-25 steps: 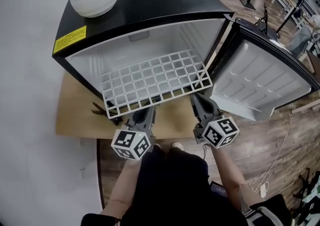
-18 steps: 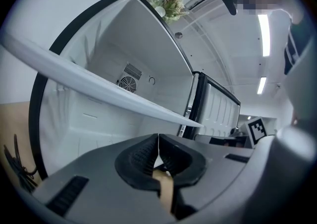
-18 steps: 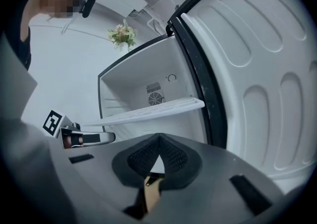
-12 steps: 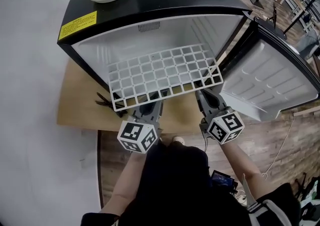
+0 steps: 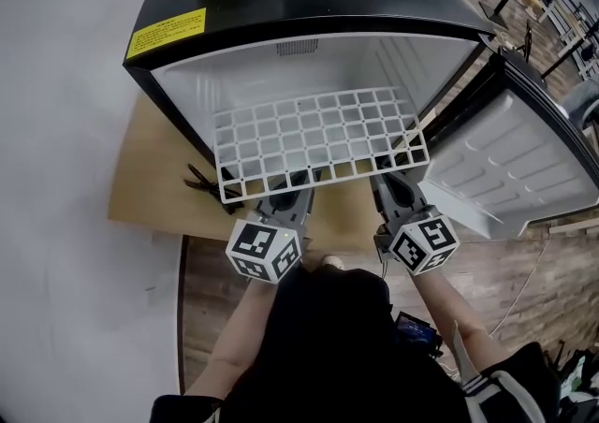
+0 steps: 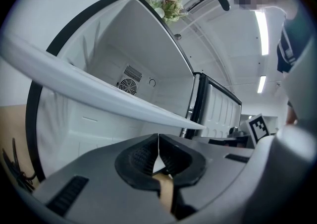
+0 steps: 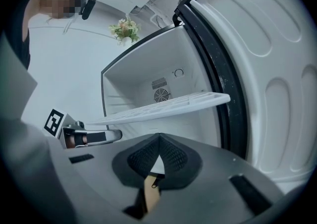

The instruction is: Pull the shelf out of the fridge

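Head view: shelf (image 5: 318,136) overhangs left gripper (image 5: 296,182) and right gripper (image 5: 387,182) fingers (image 7: 173,156).

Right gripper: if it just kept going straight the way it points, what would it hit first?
Probably the fridge's white back wall. The right gripper, shut and empty, aims just under the shelf, so it would likely slide beneath it, though depth is hard to judge.

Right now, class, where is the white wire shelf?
In the head view, the white wire shelf sits centre frame, sticking partway out of the open fridge, its front edge just above the left tool and right tool.
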`<state>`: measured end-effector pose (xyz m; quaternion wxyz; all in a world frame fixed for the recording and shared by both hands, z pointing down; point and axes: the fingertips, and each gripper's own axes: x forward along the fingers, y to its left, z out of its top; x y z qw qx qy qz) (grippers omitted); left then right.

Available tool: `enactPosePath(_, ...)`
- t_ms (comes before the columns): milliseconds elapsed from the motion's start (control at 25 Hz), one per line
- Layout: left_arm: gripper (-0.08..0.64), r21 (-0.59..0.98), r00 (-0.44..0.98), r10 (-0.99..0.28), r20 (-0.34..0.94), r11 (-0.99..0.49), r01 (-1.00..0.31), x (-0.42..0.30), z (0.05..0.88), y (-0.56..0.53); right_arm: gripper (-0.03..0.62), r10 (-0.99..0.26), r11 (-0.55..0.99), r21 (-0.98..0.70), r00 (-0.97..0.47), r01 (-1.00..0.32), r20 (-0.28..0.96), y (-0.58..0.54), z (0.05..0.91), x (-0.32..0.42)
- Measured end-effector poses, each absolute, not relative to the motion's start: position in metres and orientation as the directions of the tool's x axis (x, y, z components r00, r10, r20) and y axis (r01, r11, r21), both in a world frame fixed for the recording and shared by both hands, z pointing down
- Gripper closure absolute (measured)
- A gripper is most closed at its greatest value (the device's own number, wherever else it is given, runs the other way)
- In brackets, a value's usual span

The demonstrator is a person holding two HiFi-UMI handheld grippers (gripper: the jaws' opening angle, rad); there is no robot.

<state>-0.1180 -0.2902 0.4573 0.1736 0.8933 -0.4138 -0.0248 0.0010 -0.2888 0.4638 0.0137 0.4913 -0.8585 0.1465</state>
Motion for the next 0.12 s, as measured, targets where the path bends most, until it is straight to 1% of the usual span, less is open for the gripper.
enactPosePath(120, 0.552, 0.332, 0.655, -0.749, 0.096, -0.596, -0.731, -0.1193, 0.4587, -0.2921, 0.601, -0.837, 0.481, -0.223, -0.519, -0.848, 0.171, -0.2909, 0.4657, -0.003)
